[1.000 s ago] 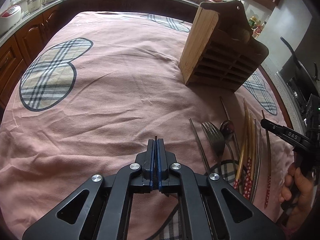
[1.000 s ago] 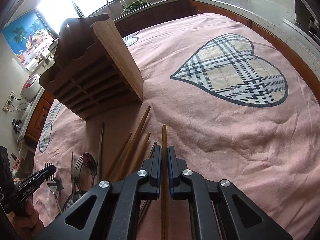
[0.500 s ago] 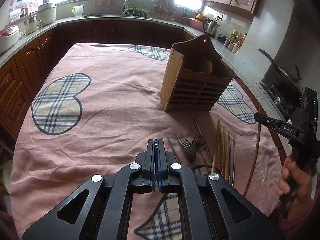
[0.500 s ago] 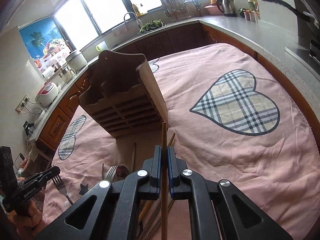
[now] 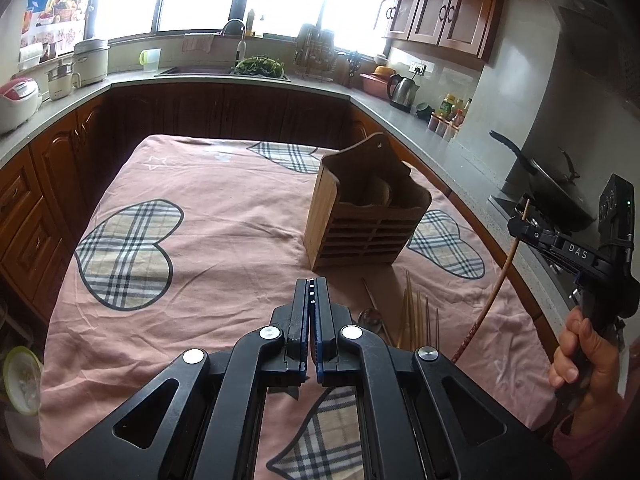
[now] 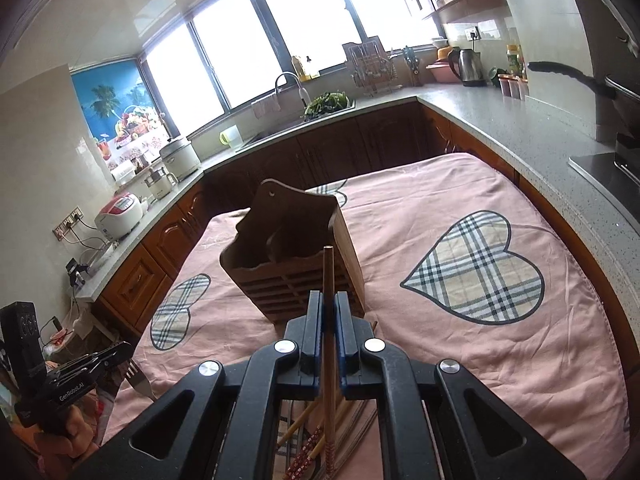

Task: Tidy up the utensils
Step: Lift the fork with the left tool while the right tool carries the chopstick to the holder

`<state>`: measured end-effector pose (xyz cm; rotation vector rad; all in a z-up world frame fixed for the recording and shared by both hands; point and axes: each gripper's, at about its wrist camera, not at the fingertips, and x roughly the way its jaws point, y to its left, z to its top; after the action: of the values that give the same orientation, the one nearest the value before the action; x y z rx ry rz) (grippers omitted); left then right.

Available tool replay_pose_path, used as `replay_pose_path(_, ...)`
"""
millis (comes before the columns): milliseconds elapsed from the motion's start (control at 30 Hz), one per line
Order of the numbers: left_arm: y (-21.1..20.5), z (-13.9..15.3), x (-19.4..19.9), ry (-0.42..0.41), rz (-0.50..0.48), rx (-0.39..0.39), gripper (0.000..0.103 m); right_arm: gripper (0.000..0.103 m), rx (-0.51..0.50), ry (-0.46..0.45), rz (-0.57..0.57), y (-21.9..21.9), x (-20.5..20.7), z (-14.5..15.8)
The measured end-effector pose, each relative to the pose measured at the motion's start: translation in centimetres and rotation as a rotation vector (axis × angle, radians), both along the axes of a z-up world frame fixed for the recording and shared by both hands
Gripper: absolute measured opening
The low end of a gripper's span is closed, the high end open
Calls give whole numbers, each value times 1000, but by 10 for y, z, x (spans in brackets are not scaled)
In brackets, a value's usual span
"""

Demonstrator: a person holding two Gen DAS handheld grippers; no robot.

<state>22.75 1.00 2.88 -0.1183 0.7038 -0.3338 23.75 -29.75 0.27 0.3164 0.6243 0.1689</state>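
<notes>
- Chopstick, brown, was clamped in the right tongs, raised at 6 o'clock of the wooden holder.
- Left tongs were closed on a fork.
- Remaining utensils lay on the pink-clothed surface.

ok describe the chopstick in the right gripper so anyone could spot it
Find the pink cloth with plaid hearts and the wooden utensil holder standing on it. On the near side of the holder, the right gripper is shut on one brown wooden chopstick. It alone is up in the air, while the other chopsticks lie flat on the cloth.
</notes>
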Motion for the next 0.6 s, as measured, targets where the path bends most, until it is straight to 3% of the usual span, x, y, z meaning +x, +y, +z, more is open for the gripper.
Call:
replay_pose_path(200, 2, 37, 16, -106, 29, -12, 1, 5, 26, -130, -22, -2, 7, 30)
replay_pose_path(433, -8, 75, 59, -236, 86, -21, 1, 5, 79, -265, -63, -6, 44, 62)
replay_pose_path(600, -25, 91, 92, -339, 141, 23, 1, 5, 100, -370, -99, -10, 76, 82)
